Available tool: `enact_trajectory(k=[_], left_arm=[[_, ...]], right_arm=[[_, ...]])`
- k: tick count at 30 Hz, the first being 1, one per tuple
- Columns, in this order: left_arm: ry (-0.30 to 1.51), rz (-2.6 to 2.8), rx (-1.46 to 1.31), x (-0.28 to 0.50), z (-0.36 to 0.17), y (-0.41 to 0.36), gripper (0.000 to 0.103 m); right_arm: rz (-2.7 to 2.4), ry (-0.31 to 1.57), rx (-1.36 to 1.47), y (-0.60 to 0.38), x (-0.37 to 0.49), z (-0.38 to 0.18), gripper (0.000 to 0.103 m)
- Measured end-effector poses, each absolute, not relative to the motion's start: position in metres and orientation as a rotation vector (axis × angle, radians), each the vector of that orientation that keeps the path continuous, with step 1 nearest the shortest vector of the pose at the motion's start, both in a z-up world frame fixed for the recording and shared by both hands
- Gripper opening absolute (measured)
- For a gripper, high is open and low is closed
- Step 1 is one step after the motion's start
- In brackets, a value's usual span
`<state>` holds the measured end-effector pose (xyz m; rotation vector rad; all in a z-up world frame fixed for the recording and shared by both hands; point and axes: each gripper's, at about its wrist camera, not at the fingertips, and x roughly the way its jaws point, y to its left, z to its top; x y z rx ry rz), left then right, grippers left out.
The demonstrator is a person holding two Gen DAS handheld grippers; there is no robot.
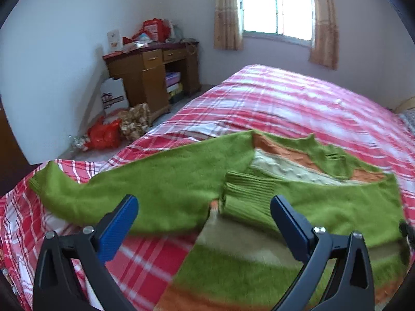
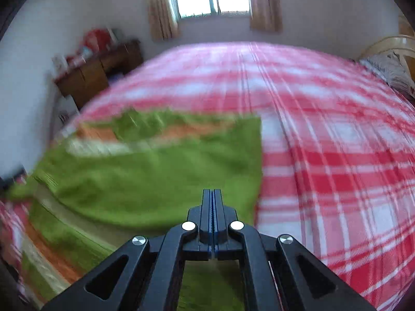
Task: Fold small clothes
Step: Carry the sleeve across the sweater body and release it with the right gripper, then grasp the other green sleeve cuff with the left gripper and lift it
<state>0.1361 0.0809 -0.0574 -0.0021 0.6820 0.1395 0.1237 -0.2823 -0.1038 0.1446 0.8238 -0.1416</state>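
Note:
A small green sweater [image 1: 181, 178] with orange and cream stripes lies on the red plaid bed [image 1: 298, 103]. One sleeve stretches out to the left; the other sleeve [image 1: 311, 202] is folded across the body, its ribbed cuff near the middle. My left gripper [image 1: 205, 204] is open and empty, hovering just above the sweater near that cuff. In the right wrist view the sweater [image 2: 155, 176] fills the left half, blurred by motion. My right gripper [image 2: 212, 194] is shut, its fingers pressed together above the sweater's right part; nothing shows between them.
A wooden desk [image 1: 155, 77] with clutter stands by the far wall, with bags and a box on the floor beside it. A window with curtains [image 1: 277, 7] is behind the bed. A pillow [image 2: 389, 72] lies at the bed's far right.

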Motion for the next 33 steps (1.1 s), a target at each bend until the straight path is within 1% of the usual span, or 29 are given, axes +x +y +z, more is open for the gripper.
enact_trajectory(k=[1,2,4,5,9,12,14,17,19,20,21,22,24,25,27,28,29,30,32,33], left_arm=[[0.704,0.155,0.019,0.143,-0.064,0.079,0.103],[0.756,0.179,0.056,0.155,-0.077,0.078,0.103],[0.825,0.186,0.086,0.164,-0.092,0.082,0.101],[0.830,0.166,0.068,0.161,-0.094,0.088,0.101],[0.745,0.185,-0.007,0.134,-0.075,0.119,0.101],[0.677,0.259,-0.100,0.115,-0.055,0.164,0.103],[0.645,0.340,-0.205,0.106,-0.043,0.209,0.103],[0.608,0.528,-0.325,0.101,-0.038,0.274,0.103],[0.601,0.644,-0.413,0.100,-0.043,0.318,0.102],[0.600,0.679,-0.445,0.100,-0.047,0.333,0.099],[0.605,0.711,-0.476,0.101,-0.052,0.348,0.094],[0.635,0.747,-0.516,0.106,-0.061,0.367,0.090],[0.673,0.761,-0.599,0.114,-0.076,0.393,0.078],[0.682,0.760,-0.638,0.111,-0.081,0.402,0.075],[0.708,0.730,-0.718,0.117,-0.095,0.419,0.058],[0.721,0.704,-0.755,0.119,-0.101,0.421,0.054],[0.728,0.676,-0.792,0.121,-0.107,0.425,0.045],[0.721,0.696,-0.793,0.121,-0.110,0.427,0.041],[0.712,0.713,-0.763,0.121,-0.110,0.420,0.037],[0.708,0.717,-0.738,0.120,-0.110,0.418,0.032]], right_arm=[[-0.149,0.854,0.153,-0.286,0.124,-0.117,0.000],[-0.136,0.814,0.176,-0.289,0.118,-0.121,0.000],[-0.122,0.803,0.201,-0.291,0.116,-0.118,0.000],[-0.121,0.806,0.204,-0.291,0.117,-0.119,0.000],[-0.127,0.801,0.191,-0.288,0.115,-0.119,0.000],[-0.123,0.797,0.198,-0.291,0.116,-0.119,0.000],[-0.120,0.796,0.205,-0.293,0.116,-0.121,0.000],[-0.114,0.793,0.219,-0.295,0.115,-0.122,0.000],[-0.111,0.791,0.229,-0.296,0.115,-0.122,0.000],[-0.110,0.790,0.231,-0.296,0.115,-0.122,0.000],[-0.110,0.790,0.232,-0.296,0.115,-0.122,0.000],[-0.111,0.790,0.230,-0.296,0.115,-0.122,0.000],[-0.111,0.790,0.228,-0.296,0.115,-0.122,0.000],[-0.111,0.789,0.227,-0.296,0.115,-0.122,0.000],[-0.110,0.789,0.230,-0.296,0.115,-0.122,0.000],[-0.109,0.789,0.232,-0.297,0.115,-0.122,0.000],[-0.108,0.789,0.233,-0.297,0.114,-0.122,0.000],[-0.107,0.788,0.235,-0.297,0.114,-0.122,0.000],[-0.108,0.788,0.234,-0.297,0.114,-0.122,0.000],[-0.108,0.788,0.232,-0.297,0.114,-0.122,0.000]])
